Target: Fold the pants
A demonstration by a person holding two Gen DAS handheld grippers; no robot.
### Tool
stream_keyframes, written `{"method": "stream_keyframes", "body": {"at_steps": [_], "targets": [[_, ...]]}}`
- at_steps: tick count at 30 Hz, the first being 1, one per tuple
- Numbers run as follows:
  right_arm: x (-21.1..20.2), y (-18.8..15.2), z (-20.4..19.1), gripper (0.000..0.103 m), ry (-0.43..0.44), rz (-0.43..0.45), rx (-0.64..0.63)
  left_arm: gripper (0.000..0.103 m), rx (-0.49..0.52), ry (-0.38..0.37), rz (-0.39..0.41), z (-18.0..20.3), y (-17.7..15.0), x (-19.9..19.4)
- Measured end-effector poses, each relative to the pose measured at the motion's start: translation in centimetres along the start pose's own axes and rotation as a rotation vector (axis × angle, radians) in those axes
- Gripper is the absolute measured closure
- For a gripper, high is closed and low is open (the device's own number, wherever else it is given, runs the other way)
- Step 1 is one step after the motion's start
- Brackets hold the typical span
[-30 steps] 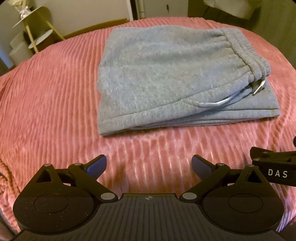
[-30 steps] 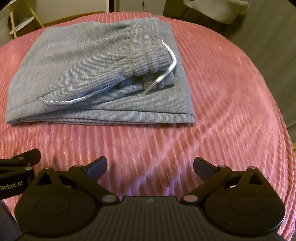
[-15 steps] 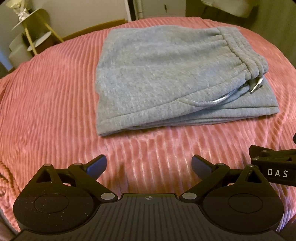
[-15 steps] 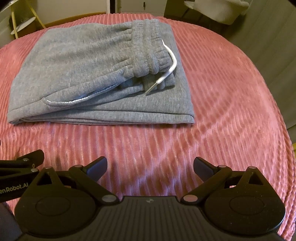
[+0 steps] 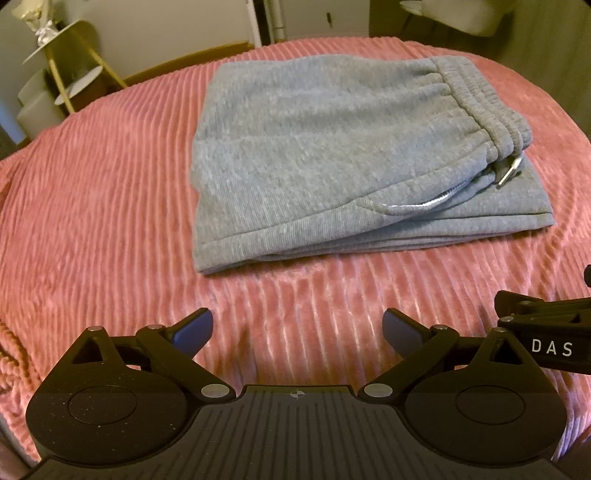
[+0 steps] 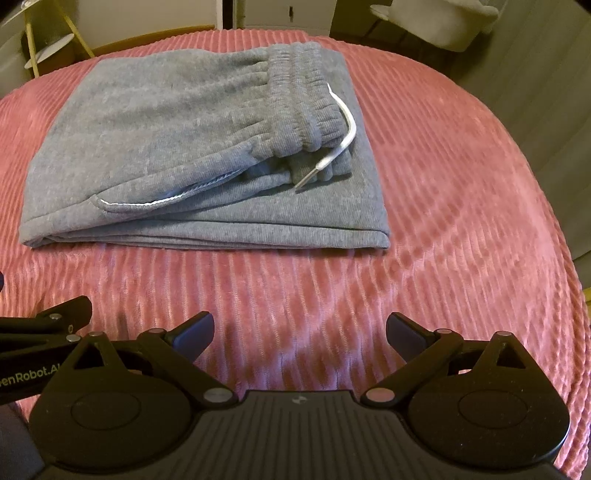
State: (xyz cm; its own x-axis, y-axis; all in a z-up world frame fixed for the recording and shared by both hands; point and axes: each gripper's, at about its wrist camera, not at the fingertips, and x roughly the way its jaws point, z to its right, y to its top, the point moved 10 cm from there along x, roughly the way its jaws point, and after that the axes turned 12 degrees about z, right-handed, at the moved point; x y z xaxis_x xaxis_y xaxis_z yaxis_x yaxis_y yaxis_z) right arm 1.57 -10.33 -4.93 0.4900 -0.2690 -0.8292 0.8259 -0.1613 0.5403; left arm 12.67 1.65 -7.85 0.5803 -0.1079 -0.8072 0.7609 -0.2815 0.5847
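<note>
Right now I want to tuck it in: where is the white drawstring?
In the right wrist view the white drawstring hangs off the waistband at the right end of the folded grey pants, its tip resting on the layer below.

Both wrist cams low, facing pants (image 5: 332,155)

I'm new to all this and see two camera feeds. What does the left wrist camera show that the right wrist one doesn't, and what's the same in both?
Only the left wrist view shows the gold stand's top shelf with a pale ornament.

Only the right wrist view shows the white drawstring curving over the waistband; the left shows just its tip.

Both show the folded gray pants lying on the pink ribbed blanket, with both grippers' jaws open and apart from the pants.
</note>
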Motion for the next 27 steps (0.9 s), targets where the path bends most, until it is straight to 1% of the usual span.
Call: {"method": "stream_keyframes", "body": {"at_steps": [27], "targets": [[-0.18,0.1,0.0,0.003,0.001,0.007,-0.005,0.002,-0.001,-0.005,0.002,0.01,0.14,-0.15]]}}
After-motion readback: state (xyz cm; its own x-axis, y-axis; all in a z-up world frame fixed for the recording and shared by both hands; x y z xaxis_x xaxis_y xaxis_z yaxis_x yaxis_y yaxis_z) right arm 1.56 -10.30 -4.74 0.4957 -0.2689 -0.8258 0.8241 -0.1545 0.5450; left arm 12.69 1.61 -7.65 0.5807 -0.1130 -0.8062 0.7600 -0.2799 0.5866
